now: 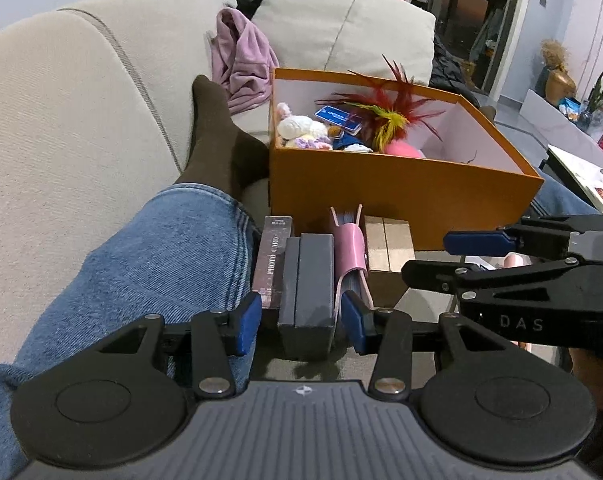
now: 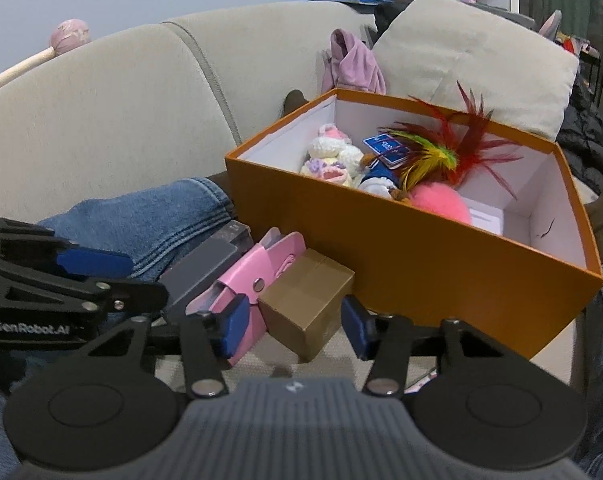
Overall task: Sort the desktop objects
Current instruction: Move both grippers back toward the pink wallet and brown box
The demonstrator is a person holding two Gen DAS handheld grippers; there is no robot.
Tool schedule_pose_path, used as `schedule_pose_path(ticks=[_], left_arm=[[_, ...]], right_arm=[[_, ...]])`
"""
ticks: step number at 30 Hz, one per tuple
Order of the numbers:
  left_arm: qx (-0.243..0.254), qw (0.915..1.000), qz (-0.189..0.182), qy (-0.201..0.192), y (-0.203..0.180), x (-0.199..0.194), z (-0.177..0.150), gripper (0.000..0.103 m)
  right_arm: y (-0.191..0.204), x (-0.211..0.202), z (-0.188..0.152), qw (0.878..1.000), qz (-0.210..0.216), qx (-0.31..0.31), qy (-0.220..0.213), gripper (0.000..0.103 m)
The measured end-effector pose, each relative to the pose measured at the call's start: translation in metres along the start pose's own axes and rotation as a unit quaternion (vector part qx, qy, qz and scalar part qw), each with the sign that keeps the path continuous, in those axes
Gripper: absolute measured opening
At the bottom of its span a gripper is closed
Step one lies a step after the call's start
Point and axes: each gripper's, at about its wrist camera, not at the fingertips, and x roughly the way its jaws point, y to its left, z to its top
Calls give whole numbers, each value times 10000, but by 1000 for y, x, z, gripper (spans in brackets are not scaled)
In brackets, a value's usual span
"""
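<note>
Four small items lie in a row on the sofa before an orange box (image 1: pixel 401 188) (image 2: pixel 441 276): a dark "PHOTO CARD" box (image 1: pixel 271 258), a dark grey box (image 1: pixel 307 280) (image 2: pixel 199 268), a pink card holder (image 1: pixel 351 248) (image 2: pixel 257 268) and a gold box (image 1: pixel 387 248) (image 2: pixel 305 304). My left gripper (image 1: pixel 301 322) (image 2: pixel 147 278) straddles the grey box's near end, with slim gaps beside the blue pads. My right gripper (image 2: pixel 295 328) (image 1: pixel 425 258) stands around the gold box; its left pad overlaps the pink holder and a thin gap shows.
The orange box holds a feather toy (image 2: pixel 441 156), crocheted toys (image 2: pixel 333 156), a blue card (image 2: pixel 385 148) and a pink fluffy ball (image 2: pixel 441 202). A person's jeans leg (image 1: pixel 149 264) and socked foot (image 1: pixel 213 140) lie left of the row. A purple cloth (image 1: pixel 241 60) and cushion (image 1: pixel 341 20) sit behind.
</note>
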Motion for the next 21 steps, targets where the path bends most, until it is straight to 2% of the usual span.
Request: schedule_pose_path(ticks=[6, 13, 17, 21], left_arm=[[139, 9998, 6, 131, -5, 13, 4, 51], [326, 9991, 203, 196, -12, 19, 4, 49], [343, 9993, -77, 131, -15, 14, 5, 46], [421, 9988, 148, 207, -21, 14, 4, 42]], right_arm=[[-1, 6, -1, 10000, 25, 25, 86, 53], [-8, 11, -2, 9997, 25, 143, 201, 53], [-9, 12, -3, 9997, 9, 139, 210, 53], [-14, 13, -1, 9976, 411, 479, 293, 49]])
